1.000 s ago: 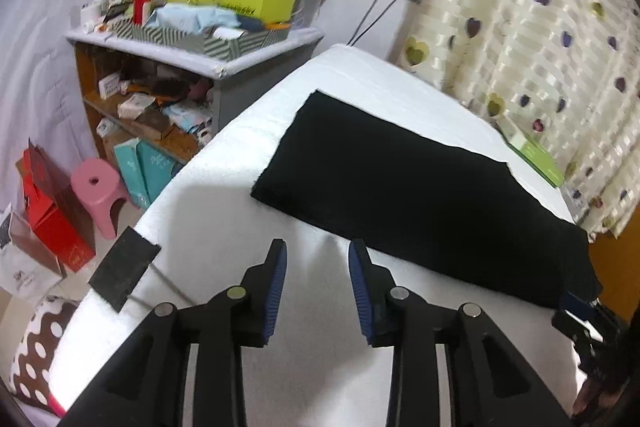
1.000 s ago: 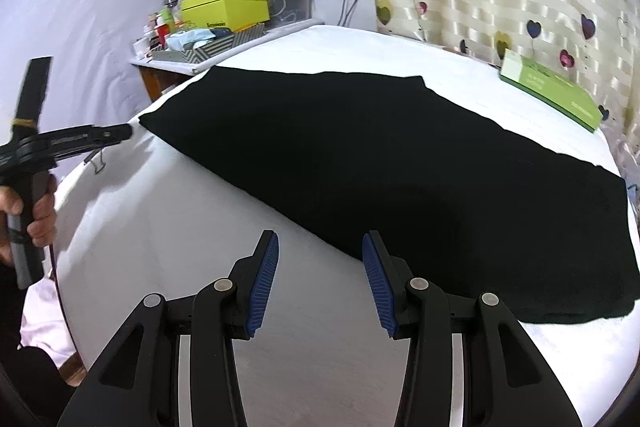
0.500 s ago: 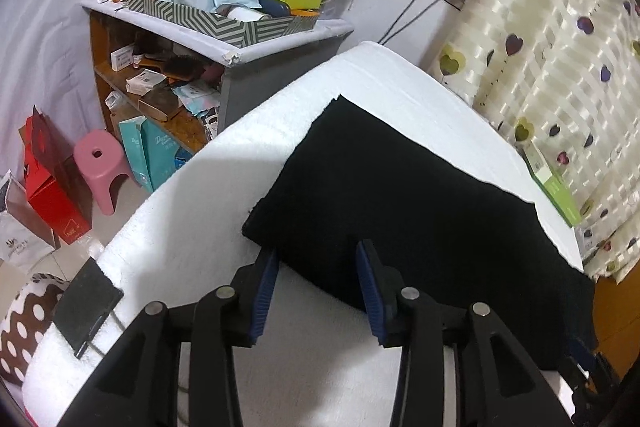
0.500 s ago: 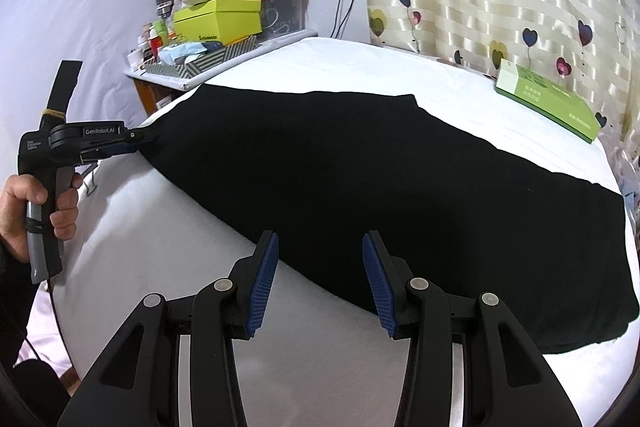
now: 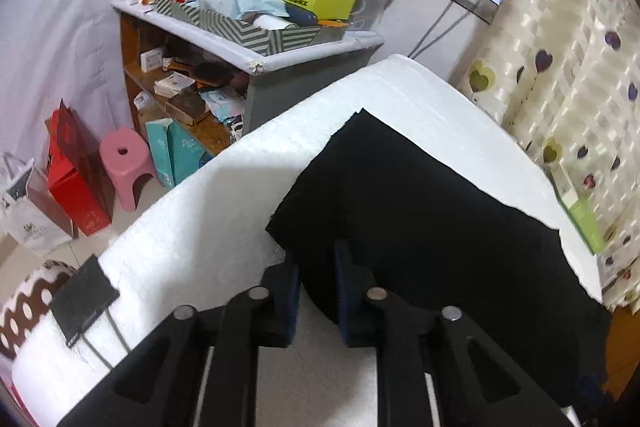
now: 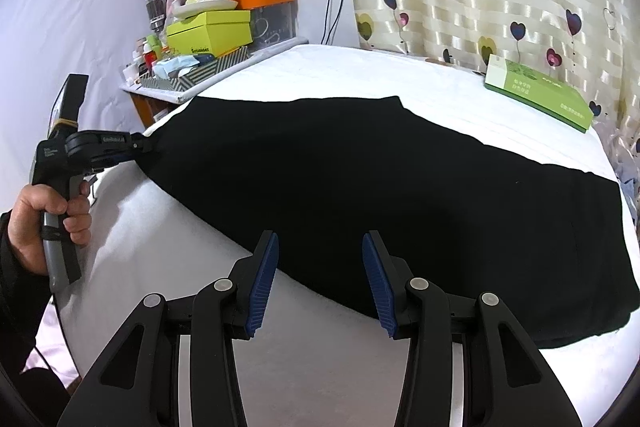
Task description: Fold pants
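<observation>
Left gripper (image 5: 318,291) seemingly clamped on black pants (image 6: 360,179) corner; right gripper (image 6: 318,283) wide apart.

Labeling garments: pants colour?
Plain black pants, no visible pattern; clearest in the right wrist view.

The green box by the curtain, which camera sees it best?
The right wrist view. There the green box lies whole on the white bed beyond the black pants, its top and printing in sight. The left wrist view catches it only as a thin, squashed sliver near the picture's right edge.
</observation>
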Demonstrator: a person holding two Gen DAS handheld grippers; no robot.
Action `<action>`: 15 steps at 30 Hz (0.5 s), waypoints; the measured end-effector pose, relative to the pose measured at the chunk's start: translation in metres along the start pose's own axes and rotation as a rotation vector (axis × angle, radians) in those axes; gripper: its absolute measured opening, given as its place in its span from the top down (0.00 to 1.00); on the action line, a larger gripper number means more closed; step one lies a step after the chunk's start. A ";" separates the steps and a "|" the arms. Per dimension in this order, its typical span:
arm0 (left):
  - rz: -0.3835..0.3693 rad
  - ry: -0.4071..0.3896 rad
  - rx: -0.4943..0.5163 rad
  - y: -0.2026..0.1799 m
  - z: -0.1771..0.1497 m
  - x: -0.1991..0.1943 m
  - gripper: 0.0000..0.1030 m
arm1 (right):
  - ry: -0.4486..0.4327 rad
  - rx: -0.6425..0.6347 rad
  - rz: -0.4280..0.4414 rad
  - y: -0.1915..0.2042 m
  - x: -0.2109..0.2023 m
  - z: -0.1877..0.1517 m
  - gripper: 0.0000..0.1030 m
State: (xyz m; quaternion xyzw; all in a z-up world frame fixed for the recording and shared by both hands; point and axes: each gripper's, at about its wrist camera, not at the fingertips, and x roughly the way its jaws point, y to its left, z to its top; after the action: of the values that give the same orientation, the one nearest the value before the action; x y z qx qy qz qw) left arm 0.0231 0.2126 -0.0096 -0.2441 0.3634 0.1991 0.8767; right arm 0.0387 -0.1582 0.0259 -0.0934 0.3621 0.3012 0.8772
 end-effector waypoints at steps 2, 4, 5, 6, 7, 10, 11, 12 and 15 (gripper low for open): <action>-0.012 0.004 0.022 -0.002 0.001 -0.002 0.91 | -0.003 0.008 -0.002 -0.004 -0.001 0.000 0.56; -0.027 -0.004 0.033 -0.003 0.004 -0.006 0.92 | -0.005 0.015 -0.007 -0.007 -0.002 0.000 0.56; -0.038 -0.009 0.034 -0.003 0.005 -0.009 0.92 | -0.006 0.019 -0.009 -0.009 -0.002 0.000 0.56; -0.051 -0.016 0.033 -0.004 0.007 -0.012 0.92 | -0.005 0.026 -0.013 -0.011 -0.002 0.000 0.56; -0.066 -0.022 0.033 -0.005 0.009 -0.015 0.92 | -0.004 0.030 -0.015 -0.012 -0.002 0.000 0.56; -0.115 -0.037 0.041 -0.011 0.014 -0.024 0.92 | -0.004 0.050 -0.017 -0.017 -0.002 -0.001 0.56; -0.133 -0.043 0.046 -0.013 0.016 -0.028 0.92 | -0.004 0.057 -0.019 -0.019 -0.002 -0.001 0.56; -0.157 -0.048 0.055 -0.018 0.018 -0.032 0.92 | -0.003 0.065 -0.020 -0.021 -0.002 -0.001 0.56; -0.217 -0.058 0.089 -0.033 0.022 -0.040 0.92 | -0.001 0.077 -0.023 -0.024 -0.001 -0.002 0.56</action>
State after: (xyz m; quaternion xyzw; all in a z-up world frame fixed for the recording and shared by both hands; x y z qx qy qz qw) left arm 0.0266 0.1917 0.0424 -0.2372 0.3179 0.0937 0.9132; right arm 0.0507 -0.1787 0.0237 -0.0637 0.3719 0.2771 0.8836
